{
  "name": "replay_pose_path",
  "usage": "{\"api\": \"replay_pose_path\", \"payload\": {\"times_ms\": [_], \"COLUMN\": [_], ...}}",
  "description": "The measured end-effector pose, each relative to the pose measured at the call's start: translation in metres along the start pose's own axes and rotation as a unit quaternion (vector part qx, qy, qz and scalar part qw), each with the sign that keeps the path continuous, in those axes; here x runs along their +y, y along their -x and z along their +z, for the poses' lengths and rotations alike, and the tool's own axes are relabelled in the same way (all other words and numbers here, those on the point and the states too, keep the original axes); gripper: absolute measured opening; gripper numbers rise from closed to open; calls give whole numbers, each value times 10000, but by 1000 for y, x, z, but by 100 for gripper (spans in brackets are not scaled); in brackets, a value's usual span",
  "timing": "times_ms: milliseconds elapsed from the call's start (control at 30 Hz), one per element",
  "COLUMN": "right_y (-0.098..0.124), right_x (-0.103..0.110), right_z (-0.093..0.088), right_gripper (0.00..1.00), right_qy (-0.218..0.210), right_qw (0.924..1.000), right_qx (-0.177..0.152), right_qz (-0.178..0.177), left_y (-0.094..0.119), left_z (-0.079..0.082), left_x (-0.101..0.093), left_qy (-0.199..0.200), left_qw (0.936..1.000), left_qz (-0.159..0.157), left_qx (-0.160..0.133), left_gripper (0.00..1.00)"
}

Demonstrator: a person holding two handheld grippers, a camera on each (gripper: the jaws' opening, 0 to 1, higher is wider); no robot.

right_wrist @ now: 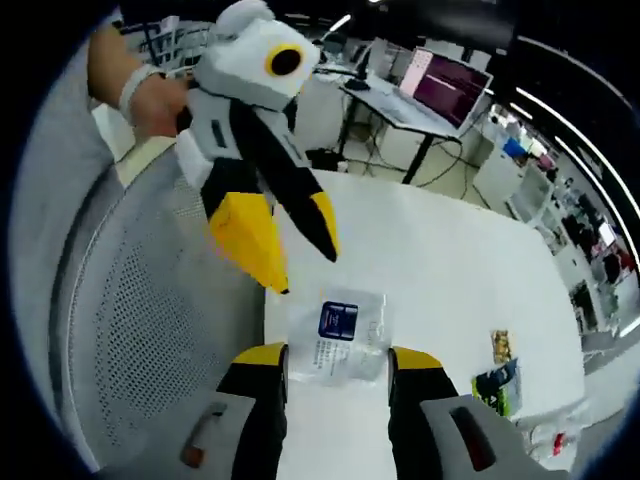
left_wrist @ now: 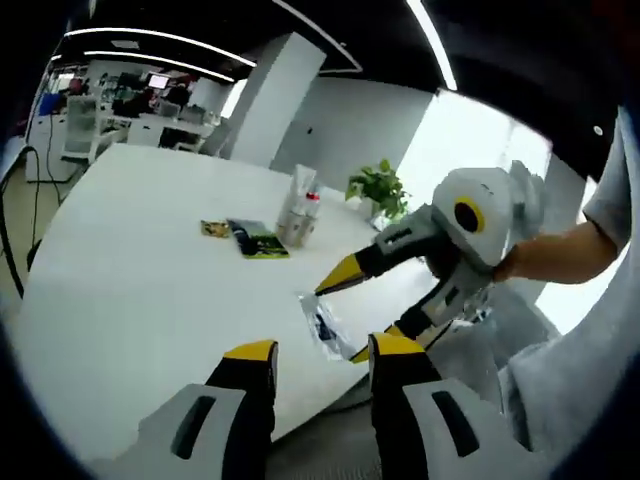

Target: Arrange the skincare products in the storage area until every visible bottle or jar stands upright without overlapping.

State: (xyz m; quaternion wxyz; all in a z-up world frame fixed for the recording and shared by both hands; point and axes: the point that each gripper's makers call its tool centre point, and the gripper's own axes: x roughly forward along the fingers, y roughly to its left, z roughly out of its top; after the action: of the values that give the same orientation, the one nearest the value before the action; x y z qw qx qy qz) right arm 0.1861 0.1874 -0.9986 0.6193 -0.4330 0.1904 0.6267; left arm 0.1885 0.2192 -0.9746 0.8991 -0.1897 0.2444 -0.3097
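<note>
We are counting one clear sachet (right_wrist: 345,338), two flat packets (left_wrist: 247,236) and one bottle cluster (left_wrist: 298,212) lying beyond the claws.

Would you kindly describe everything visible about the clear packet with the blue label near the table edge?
The clear plastic packet lies flat on the white table, near the edge. It looks glossy and crinkled, with a dark blue label above small printed text. The right gripper has its open jaws on either side of it; whether they touch is unclear.

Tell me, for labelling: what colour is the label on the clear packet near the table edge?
Dark blue, on the clear packet; clearest in the right gripper view.
</note>
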Motion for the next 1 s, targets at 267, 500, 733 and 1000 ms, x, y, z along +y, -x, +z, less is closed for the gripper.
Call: {"api": "replay_pose_path", "payload": {"times_ms": [267,500,733,1000], "right_y": [-3,-2,9,24], "right_x": [17,18,15,11], "right_z": [42,51,45,56], "right_gripper": [36,36,48,38], "right_qy": [1095,791,-803,-4102], "right_qw": [9937,9956,9917,8790], "right_qx": [-247,-464,-1006,-2291], "right_qz": [-60,-168,-44,813], "left_y": [-1,4,10,20], "left_z": [-3,-7,2,22], "left_x": [-9,-10,-11,-17], "left_qy": [381,561,849,1294], "left_qw": [9987,9970,9946,9860], "left_qz": [-317,-423,-576,-1016], "left_qx": [139,326,146,-280], "left_gripper": [27,1,0,0]}}
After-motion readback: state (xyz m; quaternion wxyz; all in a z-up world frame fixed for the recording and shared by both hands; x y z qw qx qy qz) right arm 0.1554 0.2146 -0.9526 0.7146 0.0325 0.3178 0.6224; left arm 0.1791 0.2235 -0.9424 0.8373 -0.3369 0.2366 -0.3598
